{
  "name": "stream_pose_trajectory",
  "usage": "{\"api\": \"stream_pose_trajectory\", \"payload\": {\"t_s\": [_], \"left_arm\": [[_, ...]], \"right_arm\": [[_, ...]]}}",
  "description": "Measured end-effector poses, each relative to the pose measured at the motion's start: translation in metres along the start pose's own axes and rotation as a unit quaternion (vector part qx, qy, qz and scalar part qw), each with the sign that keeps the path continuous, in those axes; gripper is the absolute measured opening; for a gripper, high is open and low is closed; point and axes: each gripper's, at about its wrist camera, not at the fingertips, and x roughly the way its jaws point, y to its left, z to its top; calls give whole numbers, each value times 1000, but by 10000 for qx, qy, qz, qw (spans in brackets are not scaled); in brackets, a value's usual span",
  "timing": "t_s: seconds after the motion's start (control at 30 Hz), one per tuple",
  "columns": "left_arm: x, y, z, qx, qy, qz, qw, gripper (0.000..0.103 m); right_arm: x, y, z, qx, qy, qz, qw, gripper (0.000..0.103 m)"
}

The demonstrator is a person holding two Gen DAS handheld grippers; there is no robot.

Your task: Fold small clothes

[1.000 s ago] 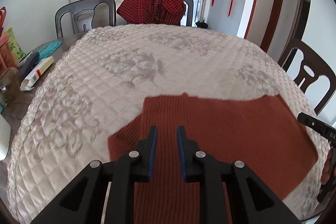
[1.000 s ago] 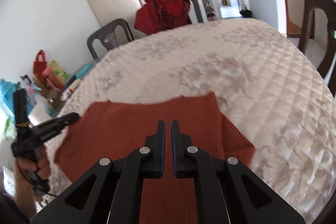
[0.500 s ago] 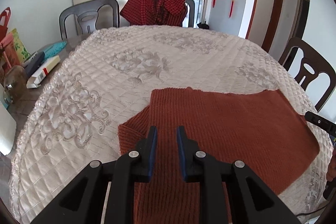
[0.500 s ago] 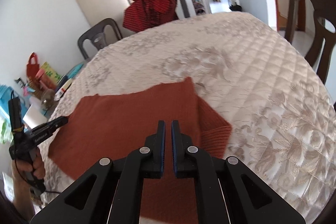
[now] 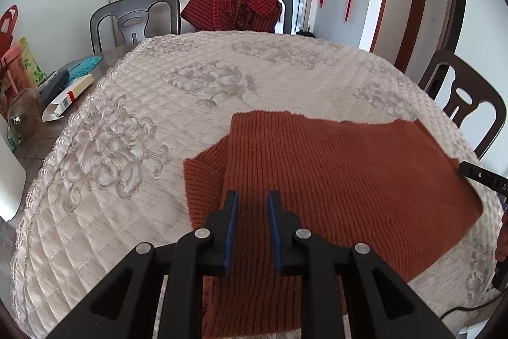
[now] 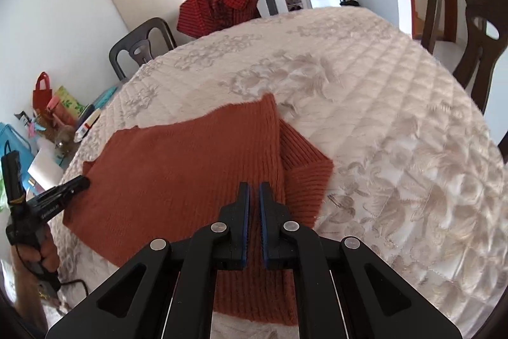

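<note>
Left wrist view: rust ribbed sweater (image 5: pixel 333 180) lies folded flat on quilted tablecloth (image 5: pixel 127 148).

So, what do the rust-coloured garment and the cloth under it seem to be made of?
The rust-coloured garment looks like a ribbed knit, probably wool or acrylic: fine parallel ridges, fuzzy edges, matte. The table cover looks like quilted satin-like fabric: stitched diamonds, embroidered flowers, slight sheen. The exact fibres cannot be told.

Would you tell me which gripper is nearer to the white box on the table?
Left. The left gripper hangs over the sweater's left edge, on the same side as the white box. The right gripper sits over the sweater's right half, farther from the box.
</note>
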Motion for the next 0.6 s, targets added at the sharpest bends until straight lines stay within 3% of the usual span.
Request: {"api": "stream_pose_trajectory", "payload": {"t_s": [0.1,0.3,0.6], "left_arm": [[-8,-1,2,-18,-93,-65,9999,21],[-11,-10,0,53,-146,-248,9996,21],[8,-7,-11,13,94,-341,9994,21]], "right_arm": [[-5,18,3,-227,-63,190,9995,5],[13,75,-2,-873,232,966,9912,5],[61,113,-14,-1292,851,1181,9809,5]]}}
